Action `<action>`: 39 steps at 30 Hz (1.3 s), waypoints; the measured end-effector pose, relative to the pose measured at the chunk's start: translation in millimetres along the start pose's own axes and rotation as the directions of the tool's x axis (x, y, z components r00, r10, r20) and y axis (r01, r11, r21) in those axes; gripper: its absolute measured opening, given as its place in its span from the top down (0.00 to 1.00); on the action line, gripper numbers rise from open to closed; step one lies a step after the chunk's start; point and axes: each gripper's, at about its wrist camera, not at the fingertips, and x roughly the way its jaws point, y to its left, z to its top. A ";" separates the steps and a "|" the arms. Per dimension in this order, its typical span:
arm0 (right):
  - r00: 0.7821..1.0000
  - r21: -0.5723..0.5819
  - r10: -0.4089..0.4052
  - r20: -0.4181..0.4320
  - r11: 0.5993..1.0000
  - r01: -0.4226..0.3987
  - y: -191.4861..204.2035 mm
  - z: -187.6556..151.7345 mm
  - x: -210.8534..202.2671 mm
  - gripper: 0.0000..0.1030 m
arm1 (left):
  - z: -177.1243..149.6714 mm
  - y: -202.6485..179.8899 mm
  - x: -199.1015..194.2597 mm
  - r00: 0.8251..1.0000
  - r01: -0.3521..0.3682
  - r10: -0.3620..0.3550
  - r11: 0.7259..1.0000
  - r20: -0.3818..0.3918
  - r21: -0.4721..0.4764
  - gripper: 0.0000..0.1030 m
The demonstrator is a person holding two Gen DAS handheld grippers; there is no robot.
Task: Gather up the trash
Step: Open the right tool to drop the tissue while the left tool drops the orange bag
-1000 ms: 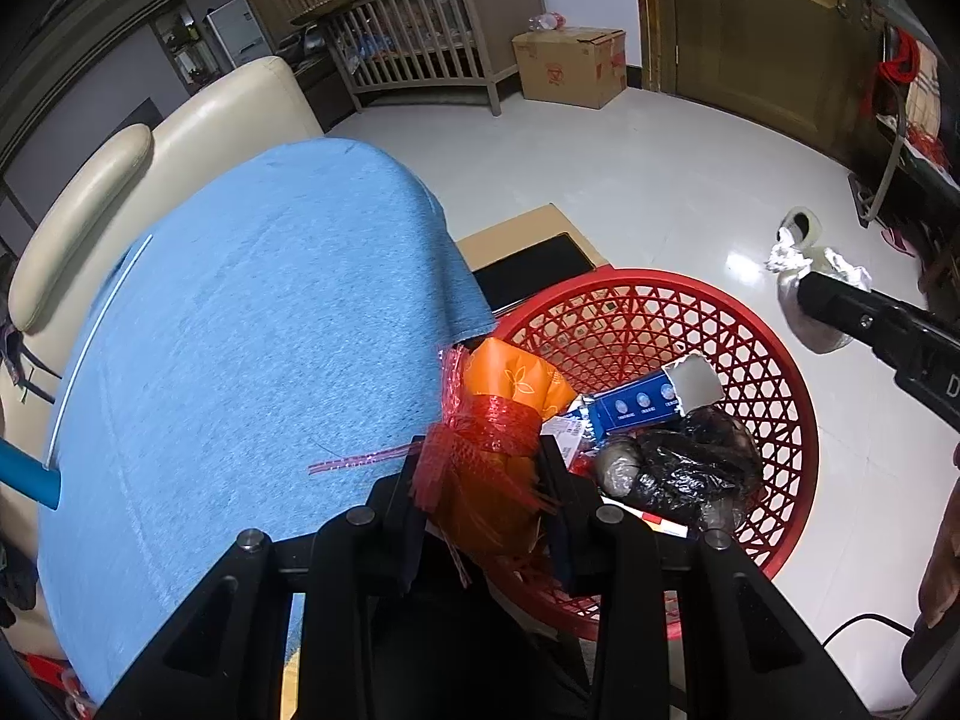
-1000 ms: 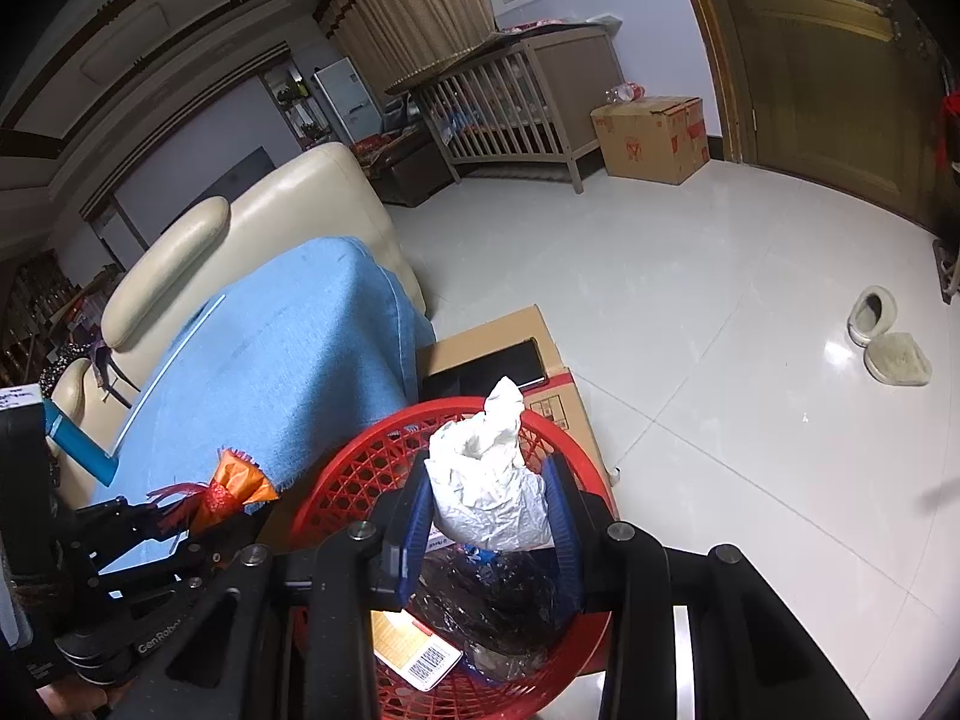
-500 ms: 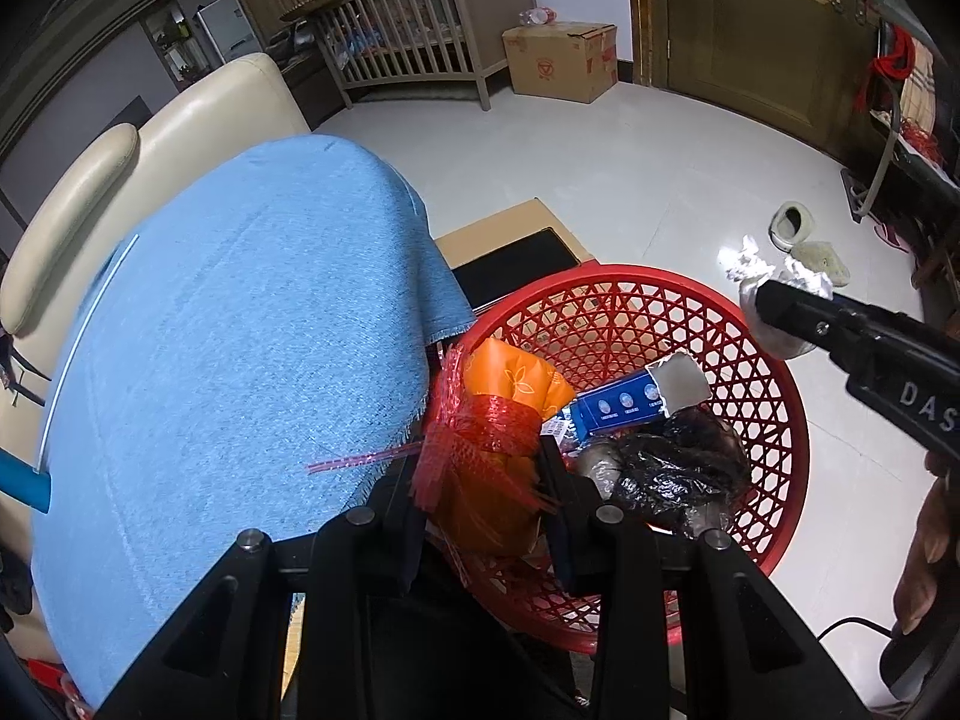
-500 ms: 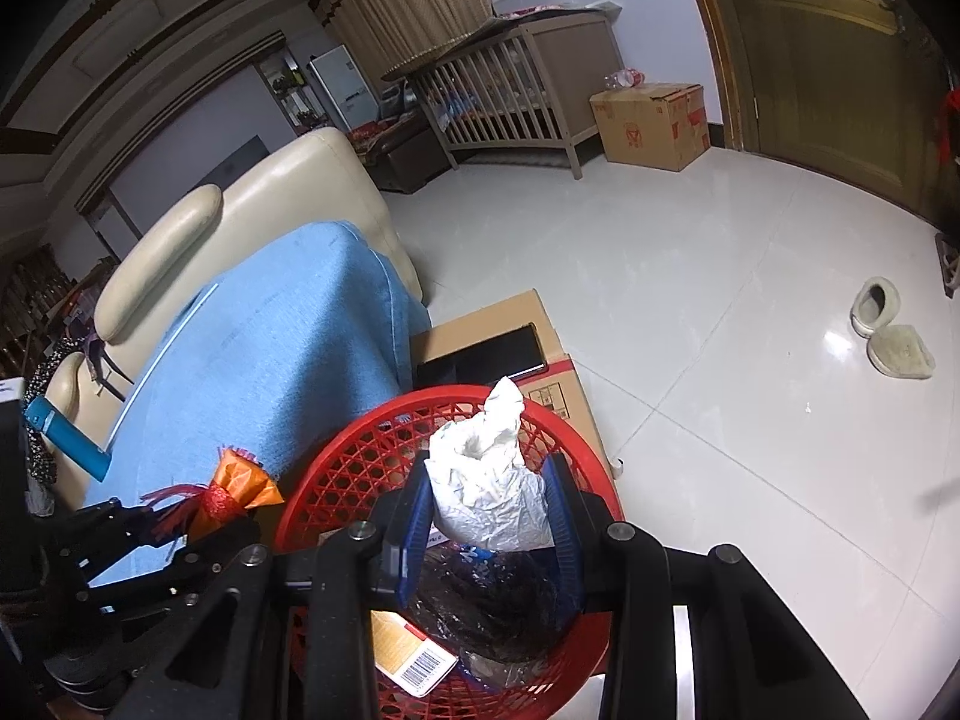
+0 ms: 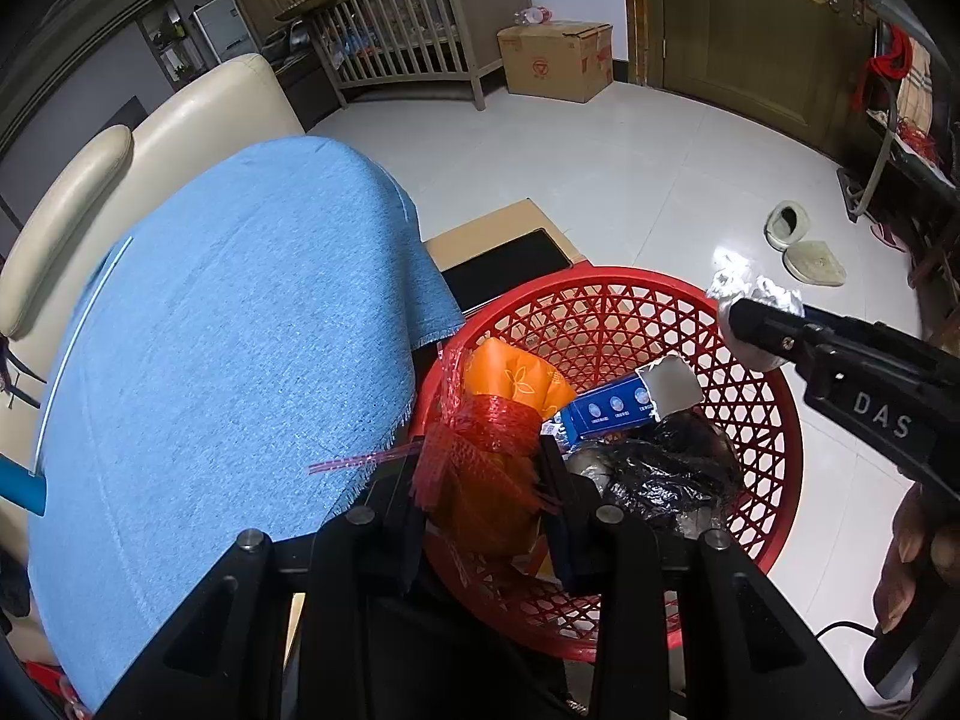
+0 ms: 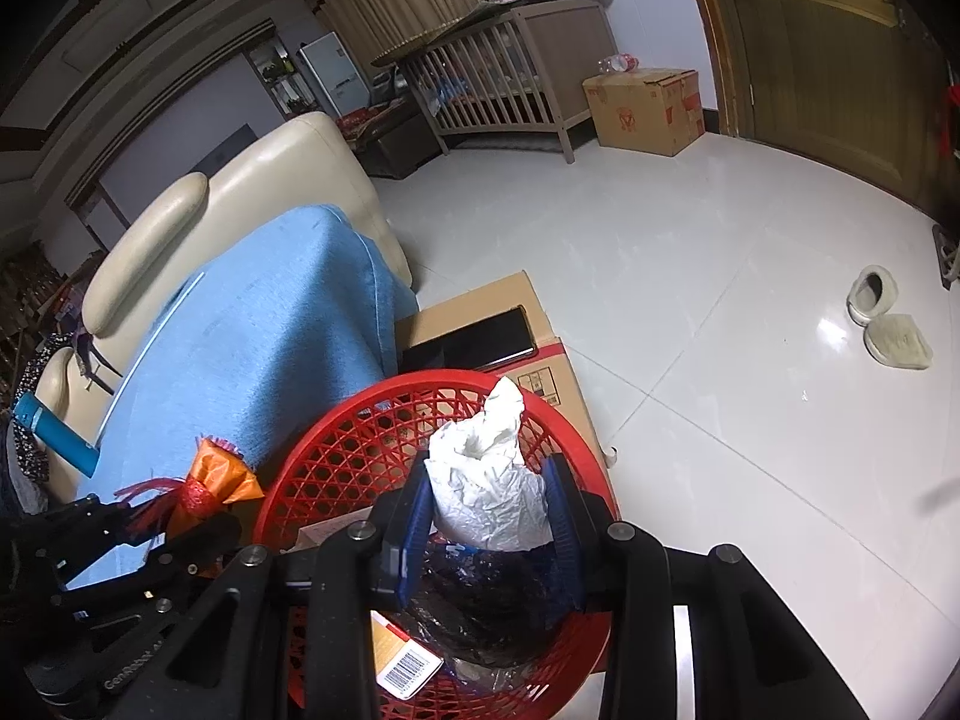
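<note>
right claw (image 6: 489, 510): pinching a crumpled white wad (image 6: 489, 483) over the red basket (image 6: 576, 438), grip maybe loosening
left claw (image 5: 483, 483): clamped on orange bag (image 5: 492, 420) at basket's near rim
handling: both feather-light, squishy; pinch mid-bulk

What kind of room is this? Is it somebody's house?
Most likely a home's living room: a cream sofa under a blue cloth, a wooden baby crib by the wall, and slippers on the tiled floor.

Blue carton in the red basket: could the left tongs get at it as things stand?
Probably not yet. The left tongs are shut on the orange wrapper with red netting, so they are full. The blue carton lies uncovered just beyond, on top in the red basket, so the way looks free after a drop.
</note>
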 end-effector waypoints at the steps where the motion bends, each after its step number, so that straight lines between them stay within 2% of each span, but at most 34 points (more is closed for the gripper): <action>1: 1.000 0.003 -0.001 -0.009 1.000 0.001 -0.8 -0.6 2.2 0.60 | 0.1 0.0 0.1 1.000 0.001 -0.001 1.000 0.000 0.000 0.65; 3: 1.000 0.009 0.002 -0.031 1.000 -0.001 -2.0 -1.2 7.6 0.53 | 0.3 -0.6 0.2 1.000 0.001 -0.001 1.000 -0.001 0.000 0.65; 4: 0.999 0.012 0.004 -0.042 1.000 -0.004 -2.3 -1.6 10.4 0.44 | 0.5 -1.1 0.5 1.000 0.002 -0.002 1.000 -0.001 0.001 0.65; 5: 0.999 0.014 0.001 -0.045 1.000 0.000 -2.4 -1.8 11.5 0.40 | 0.7 -1.7 0.9 1.000 0.002 -0.002 1.000 -0.003 0.001 0.65; 8: 0.999 0.013 0.005 -0.042 1.000 -0.005 -2.9 -2.8 9.8 0.40 | 1.0 -2.0 2.4 1.000 0.003 -0.003 1.000 -0.005 0.000 0.65; 20: 0.995 0.104 -0.011 0.104 0.995 0.001 -26.7 9.6 -32.8 0.40 | 10.2 -12.4 16.8 0.999 0.024 -0.024 1.000 -0.022 0.008 0.65; 29: 0.994 0.134 -0.002 0.113 0.991 -0.013 -36.3 11.0 -36.7 0.40 | 24.0 -20.1 38.8 0.996 0.062 -0.063 0.998 -0.061 -0.013 0.63; 30: 0.994 0.136 -0.002 0.111 0.991 -0.014 -37.2 10.7 -36.3 0.40 | 24.8 -21.3 41.6 0.995 0.076 -0.077 0.997 -0.071 -0.014 0.58; 31: 0.994 0.137 -0.001 0.110 0.990 -0.014 -37.8 10.4 -36.3 0.40 | 25.6 -23.0 44.6 0.993 0.084 -0.085 0.996 -0.083 -0.011 0.47; 33: 0.994 0.137 -0.001 0.109 0.990 -0.014 -38.6 9.4 -36.4 0.40 | 25.5 -27.2 47.4 0.995 0.058 -0.057 0.998 -0.087 0.005 0.33; 39: 0.993 0.135 0.001 0.117 0.991 -0.017 -35.7 10.1 -38.2 0.40 | 24.2 -26.4 38.5 0.998 0.038 -0.036 0.999 -0.056 0.030 0.32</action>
